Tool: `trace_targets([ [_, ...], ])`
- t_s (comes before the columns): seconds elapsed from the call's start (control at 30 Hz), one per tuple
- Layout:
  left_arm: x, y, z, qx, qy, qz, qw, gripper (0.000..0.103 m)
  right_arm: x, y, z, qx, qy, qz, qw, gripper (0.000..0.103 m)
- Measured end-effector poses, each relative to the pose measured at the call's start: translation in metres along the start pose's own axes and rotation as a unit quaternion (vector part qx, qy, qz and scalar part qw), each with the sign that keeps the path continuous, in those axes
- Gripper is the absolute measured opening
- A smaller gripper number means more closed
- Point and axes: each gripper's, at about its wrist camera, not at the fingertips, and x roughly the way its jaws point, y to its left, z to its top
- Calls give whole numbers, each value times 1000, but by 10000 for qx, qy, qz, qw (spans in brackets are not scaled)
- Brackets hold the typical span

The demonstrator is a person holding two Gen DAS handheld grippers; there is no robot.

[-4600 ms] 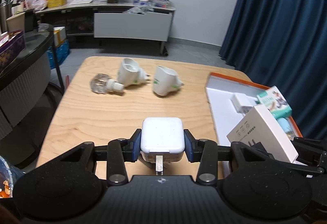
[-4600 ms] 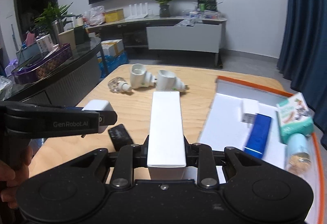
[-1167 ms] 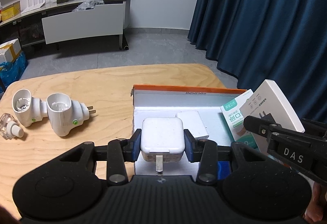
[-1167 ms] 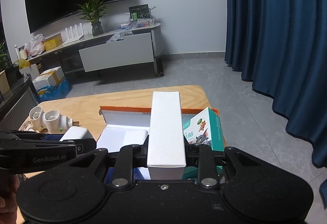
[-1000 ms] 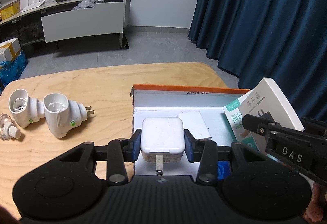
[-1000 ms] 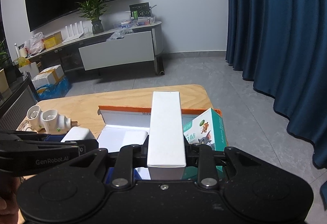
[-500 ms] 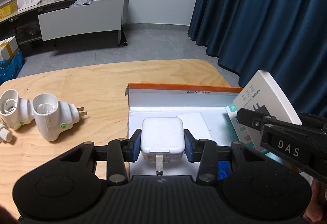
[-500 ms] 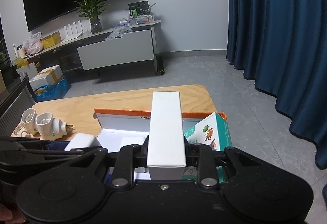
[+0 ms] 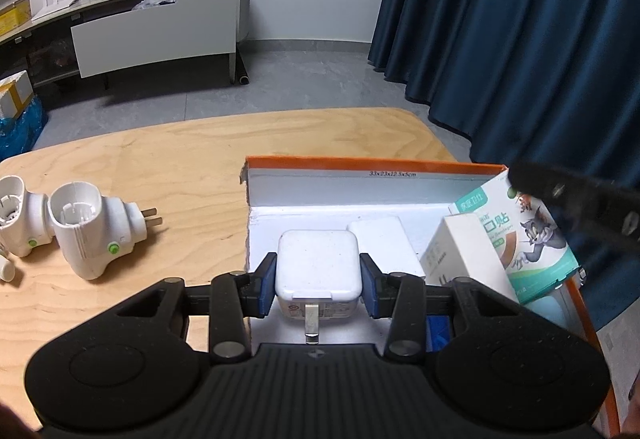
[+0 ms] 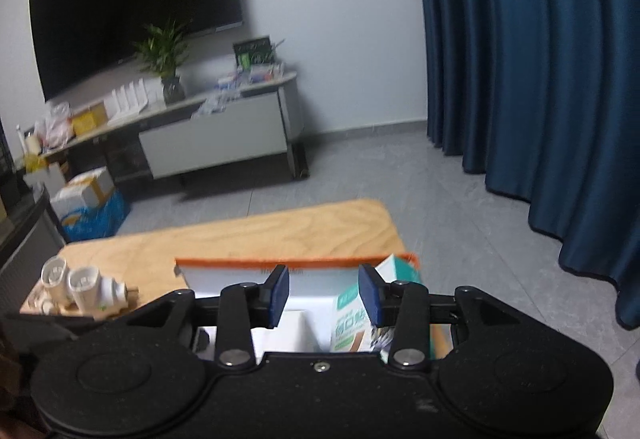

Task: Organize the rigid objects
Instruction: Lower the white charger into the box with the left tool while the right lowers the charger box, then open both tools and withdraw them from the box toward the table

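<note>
My left gripper is shut on a square white charger, prong toward the camera, held over the near left corner of the orange-rimmed white tray. The jaws of my right gripper are opening and nothing is between them. The long white box rests in the tray, leaning beside a teal cartoon box. In the right wrist view the white box lies below the pads, next to the teal box. The right gripper shows as a blurred black bar over the tray's right side.
Two white plug adapters lie on the wooden table left of the tray. A flat white block and a blue item sit inside the tray. Blue curtains hang close on the right; a sideboard stands beyond.
The right gripper has opened and let go of the long white box, which now rests in the tray against the teal box. The left gripper keeps its grip on the charger.
</note>
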Motion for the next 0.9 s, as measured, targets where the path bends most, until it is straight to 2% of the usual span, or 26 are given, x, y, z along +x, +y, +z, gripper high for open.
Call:
trace_targets([
  [0.1, 4, 2, 1, -98, 37, -240, 9997, 46, -4, -2, 1, 64, -95, 111, 9999, 49],
  [0.13, 6, 3, 1, -140, 48, -277, 9995, 61, -5, -3, 1, 50, -122, 137, 9998, 49],
  [0.17, 6, 4, 1, -177, 66, -272, 9995, 70, -5, -3, 1, 16, -147, 146, 9998, 49],
  [0.2, 5, 5, 1, -195, 18, -267, 9995, 74, -6, -3, 2, -26, -171, 141, 9998, 49],
  [0.43, -19, 16, 3, -294, -171, -105, 9994, 73, -13, 3, 3, -90, -292, 269, 9992, 49],
  [0.63, -51, 29, -4, -321, -237, 194, 9990, 74, -24, 16, -1, -262, -118, 458, 9985, 49],
  [0.9, -88, 53, -27, -454, -232, 580, 9970, 79, -45, 52, -17, -425, 105, 787, 9959, 64],
])
